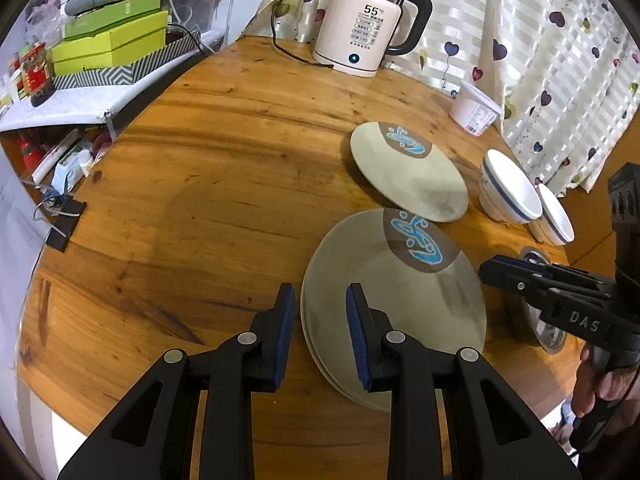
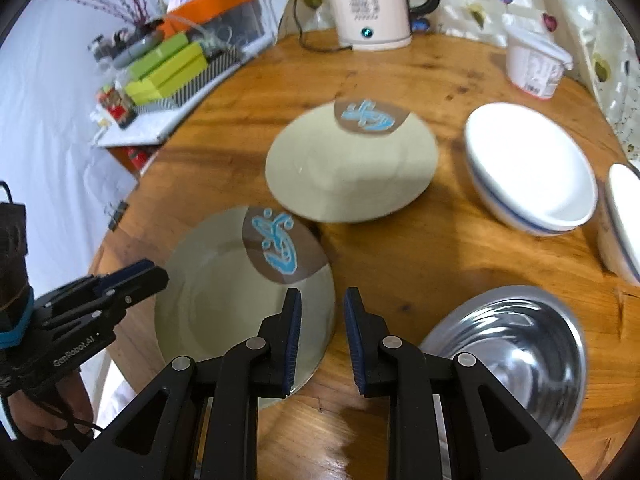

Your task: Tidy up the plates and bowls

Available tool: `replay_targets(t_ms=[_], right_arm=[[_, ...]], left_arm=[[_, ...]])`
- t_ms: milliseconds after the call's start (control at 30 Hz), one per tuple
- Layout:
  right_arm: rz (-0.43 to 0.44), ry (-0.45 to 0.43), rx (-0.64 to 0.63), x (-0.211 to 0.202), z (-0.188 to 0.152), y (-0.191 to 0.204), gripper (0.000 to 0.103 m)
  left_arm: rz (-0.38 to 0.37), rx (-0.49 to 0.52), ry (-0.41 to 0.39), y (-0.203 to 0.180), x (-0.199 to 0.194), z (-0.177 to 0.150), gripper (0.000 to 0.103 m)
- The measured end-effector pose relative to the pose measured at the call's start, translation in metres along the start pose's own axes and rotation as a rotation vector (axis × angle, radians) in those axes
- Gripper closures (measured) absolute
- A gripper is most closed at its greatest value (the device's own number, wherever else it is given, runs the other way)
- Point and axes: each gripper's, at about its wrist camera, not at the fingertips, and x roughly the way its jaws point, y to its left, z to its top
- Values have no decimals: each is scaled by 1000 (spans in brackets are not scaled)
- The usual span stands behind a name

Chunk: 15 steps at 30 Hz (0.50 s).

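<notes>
The second white bowl [image 2: 620, 220] is cut off at the right frame edge, and the steel bowl [image 2: 516, 356] is blurred and partly hidden behind the right gripper [image 2: 322, 340]. The near plate stack [image 1: 394, 300] lies close to the round table's [image 1: 200, 184] front edge with bare wood open to its left, while the far plate [image 1: 408, 168] overlaps its rim; every bowl [image 2: 528, 172] is empty. The left gripper [image 1: 320, 332] straddles the stack's left rim, the right gripper straddles its right rim, both partly spread, pinching nothing.
</notes>
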Motion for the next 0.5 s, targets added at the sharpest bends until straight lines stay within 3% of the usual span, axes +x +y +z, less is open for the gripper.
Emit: replay_targets(t_ms=[367, 500], right_arm=[[39, -56, 67, -27, -7, -15, 59], [52, -62, 73, -32, -9, -16, 59]], left_arm=[[-11, 54, -23, -15, -8, 11, 76], [-17, 64, -35, -19, -12, 17, 76]])
